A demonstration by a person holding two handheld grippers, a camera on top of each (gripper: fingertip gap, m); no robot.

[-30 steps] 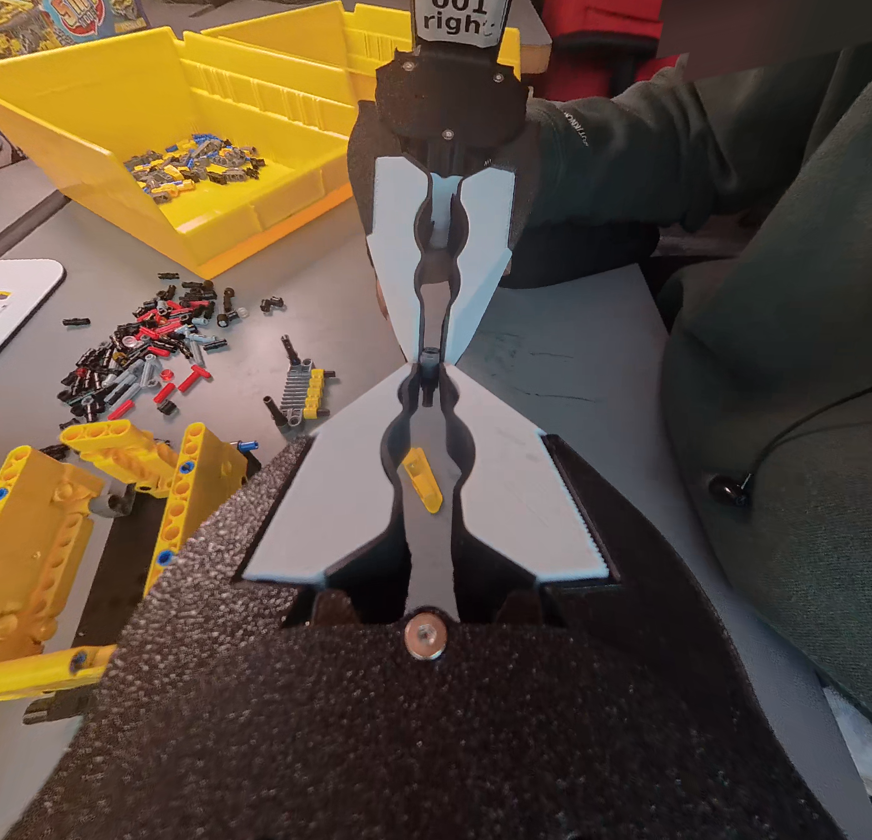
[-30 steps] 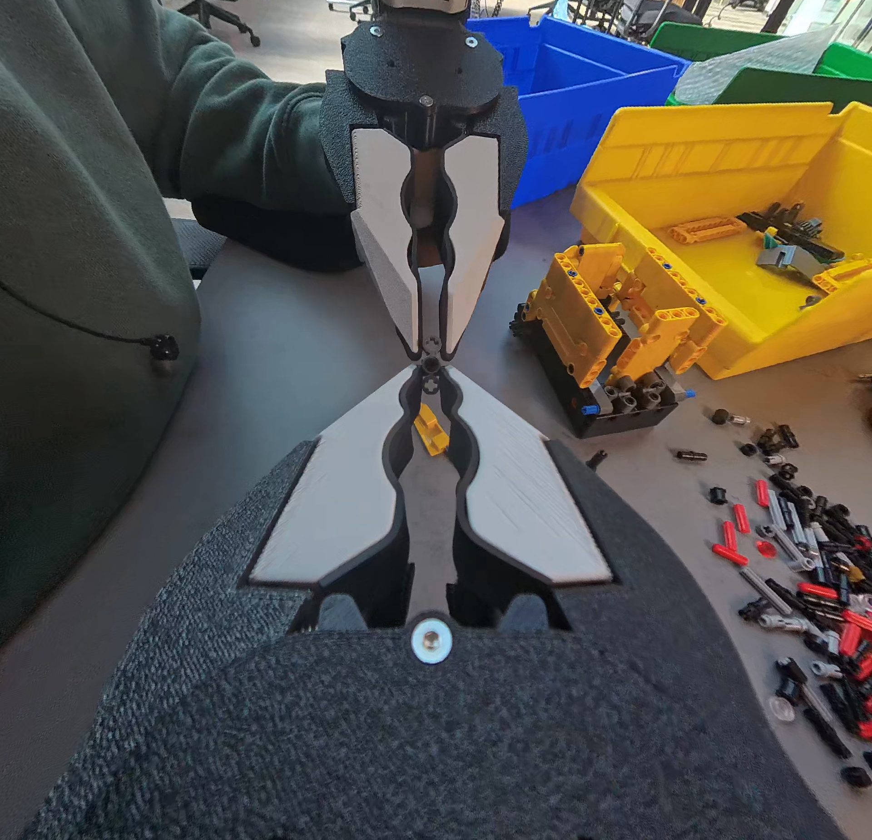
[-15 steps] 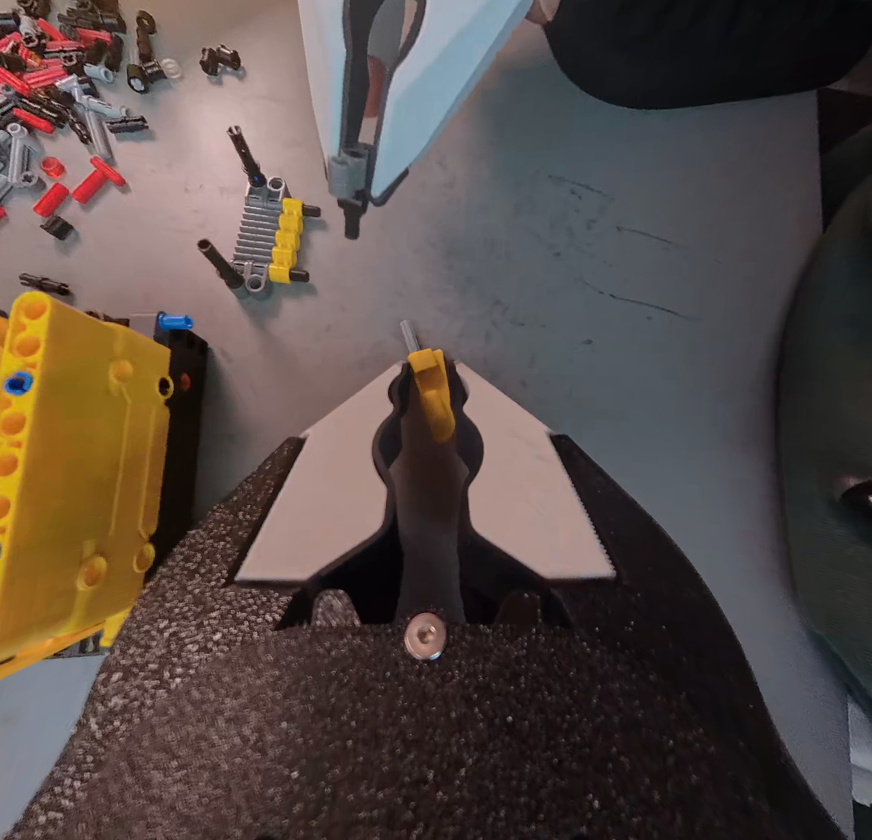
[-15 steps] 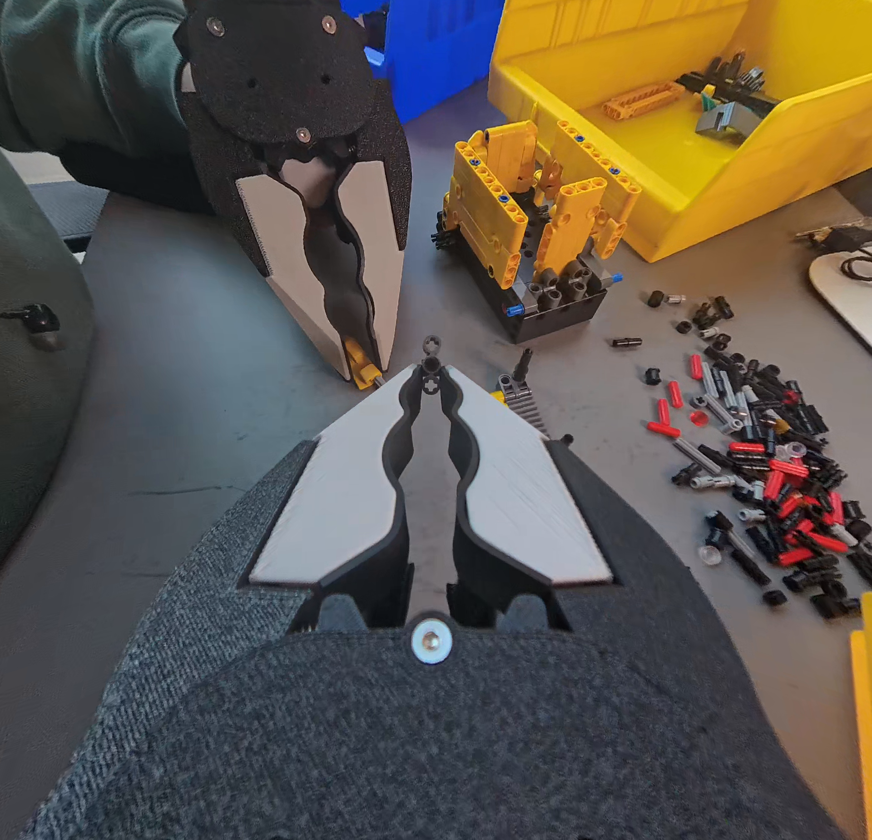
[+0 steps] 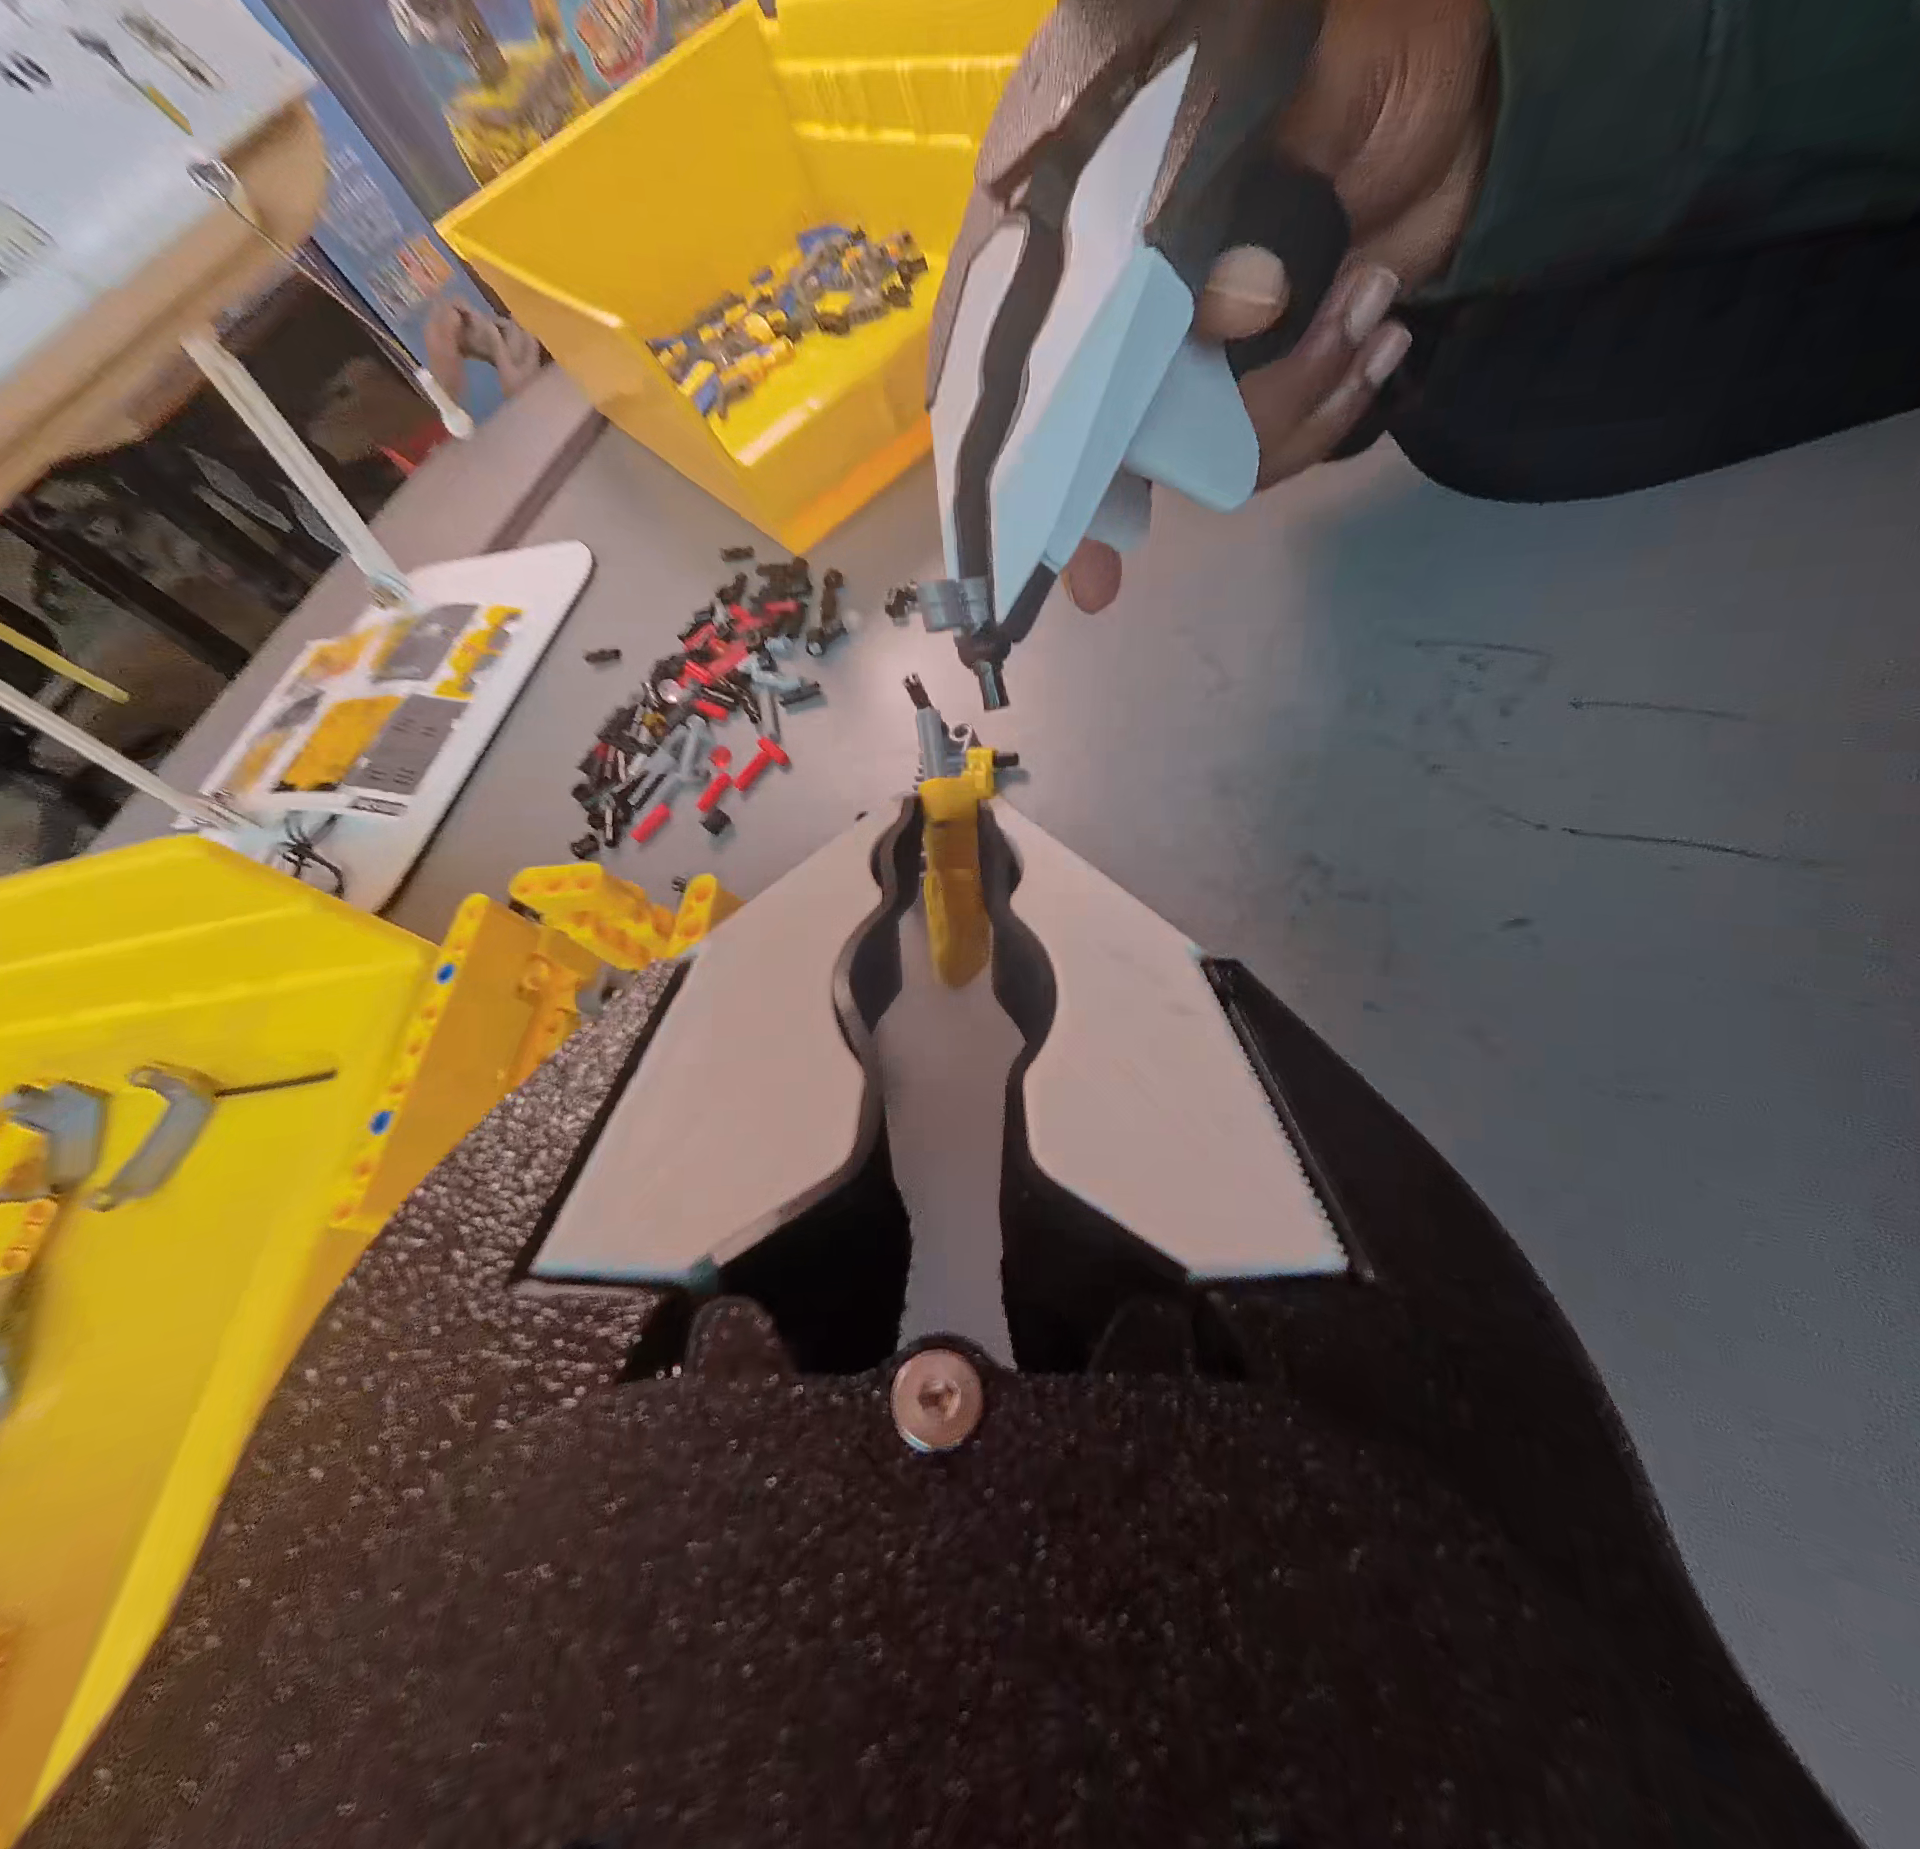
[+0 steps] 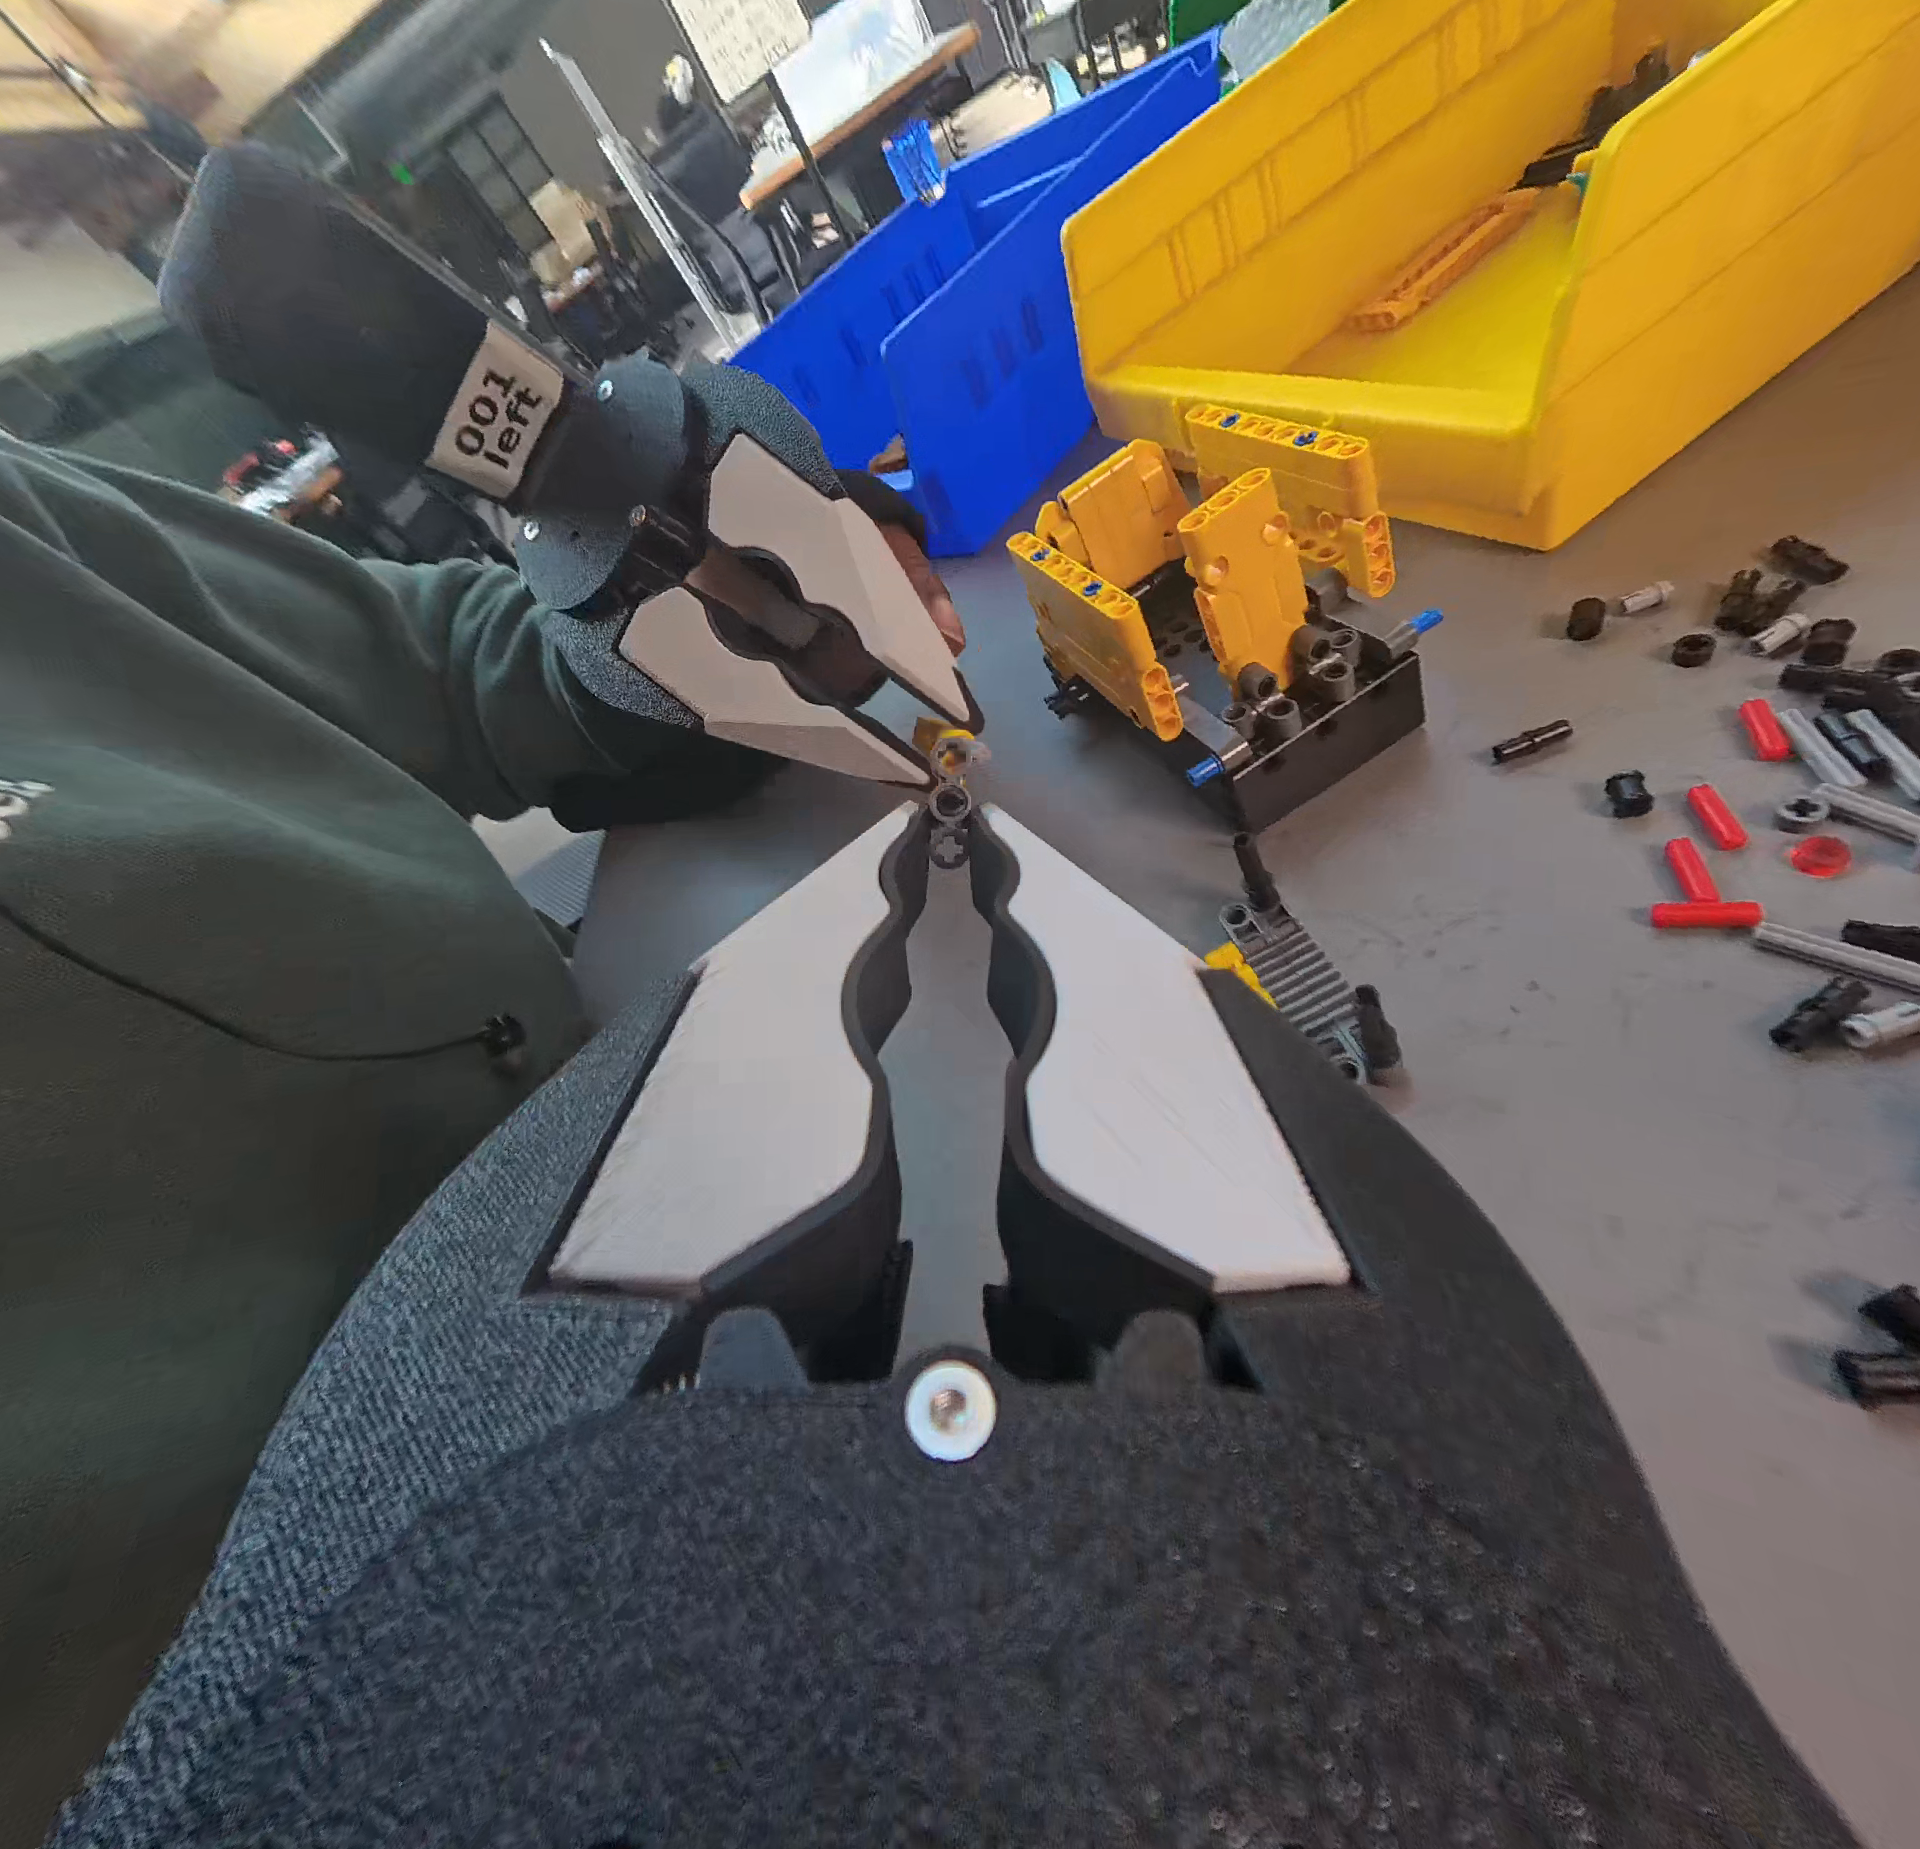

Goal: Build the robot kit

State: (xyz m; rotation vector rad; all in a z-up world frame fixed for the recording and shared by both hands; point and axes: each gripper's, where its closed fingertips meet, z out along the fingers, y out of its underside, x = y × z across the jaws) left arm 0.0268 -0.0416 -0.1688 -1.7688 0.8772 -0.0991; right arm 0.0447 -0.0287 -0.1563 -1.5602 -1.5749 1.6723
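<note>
My left gripper [image 5: 954, 812] clenches a yellow piece [image 5: 954, 890], my right gripper [image 6: 948, 820] a black pin [image 6: 948, 800], their tips nearly meeting above the surface [image 5: 1558, 864], not yet joined.

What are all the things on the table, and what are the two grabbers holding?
yellow bins: two seen, one per wrist view, each holding small parts.
blue bin: one, beside a yellow bin.
yellow and black brick model: one, on the grey table, in front of the bins.
loose small pieces: many, black, red, grey, scattered.
grey ribbed piece: one, lying by the right gripper.
instruction booklet: one, white, open.
picture box: one, blue, behind a bin.
left gripper: shut on a yellow beam.
right gripper: shut on a black pin piece.
person's hand: holding the right gripper, green sleeve.
</note>
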